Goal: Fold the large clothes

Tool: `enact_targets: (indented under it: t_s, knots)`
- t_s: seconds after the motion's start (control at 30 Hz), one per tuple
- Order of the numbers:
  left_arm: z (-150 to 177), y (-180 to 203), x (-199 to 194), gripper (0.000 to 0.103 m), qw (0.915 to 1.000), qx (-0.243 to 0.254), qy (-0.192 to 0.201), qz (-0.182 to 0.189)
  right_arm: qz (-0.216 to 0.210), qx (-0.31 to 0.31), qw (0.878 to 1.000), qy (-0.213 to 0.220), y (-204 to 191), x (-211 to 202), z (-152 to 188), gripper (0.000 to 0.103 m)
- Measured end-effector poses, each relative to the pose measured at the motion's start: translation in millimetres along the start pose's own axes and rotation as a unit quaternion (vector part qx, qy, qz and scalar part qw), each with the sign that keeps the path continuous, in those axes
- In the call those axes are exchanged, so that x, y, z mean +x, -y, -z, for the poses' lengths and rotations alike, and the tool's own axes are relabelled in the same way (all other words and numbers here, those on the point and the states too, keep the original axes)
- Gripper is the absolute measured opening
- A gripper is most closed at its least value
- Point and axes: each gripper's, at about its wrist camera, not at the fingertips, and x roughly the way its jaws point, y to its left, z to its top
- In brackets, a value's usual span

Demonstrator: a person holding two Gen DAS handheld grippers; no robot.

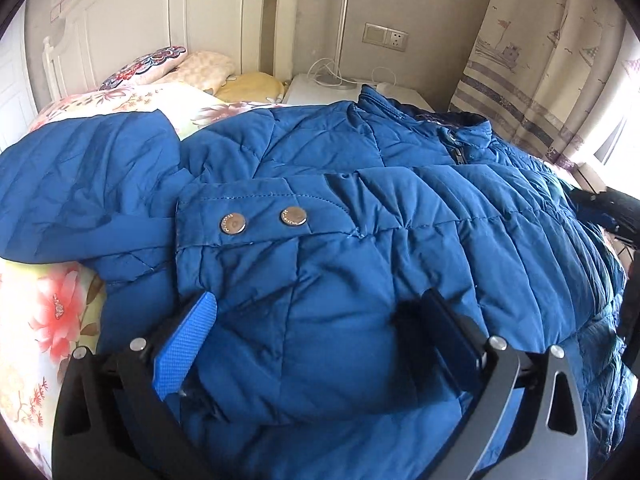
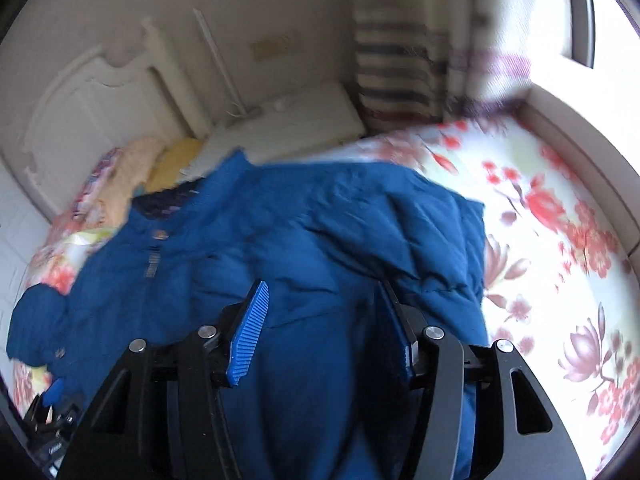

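Observation:
A large blue quilted jacket [image 1: 360, 200] lies spread on a bed with a floral sheet [image 1: 52, 304]. Its collar and zipper [image 1: 456, 152] point toward the headboard. A sleeve cuff with two metal snaps [image 1: 262, 220] is folded across the body. My left gripper [image 1: 320, 312] is open, its blue pads either side of a puffed fold of jacket near the hem. In the blurred right wrist view the jacket [image 2: 320, 224] lies ahead. My right gripper [image 2: 324, 308] is open over the jacket's lower part, with fabric between its fingers.
A white headboard [image 1: 168, 20] and pillows [image 1: 208, 66] are at the far end. A white bedside table [image 1: 320, 90] holds a lamp and cables. A patterned curtain [image 1: 544, 60] and a window are on the right. Bare floral sheet [image 2: 540, 240] lies right of the jacket.

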Motion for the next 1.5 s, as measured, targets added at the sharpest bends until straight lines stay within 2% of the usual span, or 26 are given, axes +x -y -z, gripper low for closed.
enact_targets:
  t_s: [0.03, 0.07, 0.1, 0.2, 0.27, 0.3, 0.4, 0.43, 0.5, 0.63, 0.8, 0.87, 0.93, 1.33, 1.4, 1.43, 1.47, 1.5]
  knots:
    - [0, 1, 0, 0.101, 1.0, 0.0, 0.0, -0.001, 0.016, -0.025, 1.0, -0.009, -5, 5, 4, 0.062]
    - [0, 1, 0, 0.101, 1.0, 0.0, 0.001, 0.0, 0.042, -0.055, 0.997, -0.042, -9, 20, 13, 0.063]
    - [0, 0, 0, 0.101, 1.0, -0.001, 0.0, 0.001, 0.04, -0.07, 0.995, -0.061, -12, 30, 18, 0.065]
    - [-1, 0, 2, 0.101, 1.0, -0.001, 0.001, 0.001, 0.057, -0.069, 0.993, -0.071, -17, 24, 14, 0.065]
    - [-2, 1, 2, 0.101, 1.0, -0.001, 0.001, 0.001, 0.049, -0.06, 0.996, -0.04, -28, -5, 17, 0.065]
    - [-2, 1, 2, 0.101, 1.0, -0.001, 0.001, 0.0, 0.026, -0.072, 0.997, -0.018, -39, -23, 24, 0.067]
    - [-2, 1, 3, 0.101, 1.0, 0.0, 0.001, -0.001, 0.015, -0.127, 0.992, -0.001, -67, -40, 47, 0.079]
    - [-2, 1, 2, 0.101, 1.0, 0.0, 0.001, -0.001, 0.014, -0.154, 0.988, -0.012, -77, -34, 59, 0.082]
    - [-2, 1, 2, 0.101, 1.0, 0.0, 0.002, -0.001, 0.027, -0.192, 0.98, -0.054, -88, -8, 81, 0.083]
    - [-1, 1, 3, 0.101, 1.0, 0.0, 0.002, -0.002, 0.03, -0.17, 0.983, -0.061, -87, -19, 73, 0.083]
    - [-2, 1, 3, 0.101, 1.0, 0.0, 0.002, -0.002, -0.002, -0.181, 0.983, 0.001, -111, -61, 79, 0.083]
    - [-1, 1, 2, 0.101, 1.0, 0.0, 0.002, -0.002, -0.003, -0.195, 0.981, -0.01, -116, -51, 86, 0.084]
    - [-1, 1, 2, 0.101, 1.0, 0.0, 0.003, -0.001, 0.012, -0.208, 0.977, -0.053, -121, -24, 101, 0.086]
    - [-1, 0, 2, 0.101, 1.0, 0.0, 0.004, -0.001, 0.006, -0.2, 0.979, -0.042, -129, -31, 108, 0.088]
    - [0, -6, -8, 0.099, 0.9997, -0.008, 0.013, 0.021, 0.006, -0.2, 0.979, -0.041, -129, -31, 107, 0.088]
    - [1, -15, -17, 0.098, 0.9984, -0.022, 0.021, 0.048, 0.004, -0.199, 0.979, -0.041, -126, -29, 109, 0.088]
    - [2, -35, -34, 0.098, 0.9935, -0.056, 0.04, 0.09, 0.003, -0.198, 0.979, -0.041, -124, -29, 109, 0.088]
    - [2, -55, -46, 0.098, 0.9886, -0.087, 0.056, 0.109, 0.002, -0.198, 0.979, -0.04, -124, -29, 109, 0.088]
